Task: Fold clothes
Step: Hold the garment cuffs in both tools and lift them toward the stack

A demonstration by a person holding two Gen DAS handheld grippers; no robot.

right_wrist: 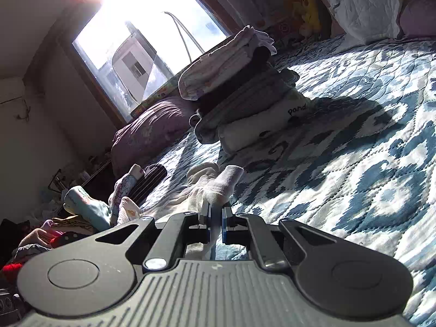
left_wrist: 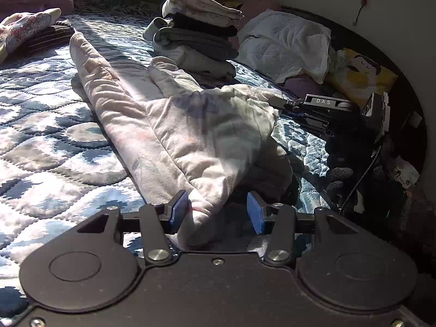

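Observation:
A pale pink garment lies stretched out on the blue-and-white quilt, its legs running toward the far left. My left gripper is open, and the garment's near edge lies between its blue pads, close to the left one. In the left wrist view the right gripper shows at the garment's right edge. In the right wrist view my right gripper is shut on a fold of the pale garment, which bunches up just beyond the fingertips.
A stack of folded clothes stands on the quilt behind the garment. White bedding and a yellow cushion lie at the far right. A purple pillow sits under the window, with loose clothes at the left.

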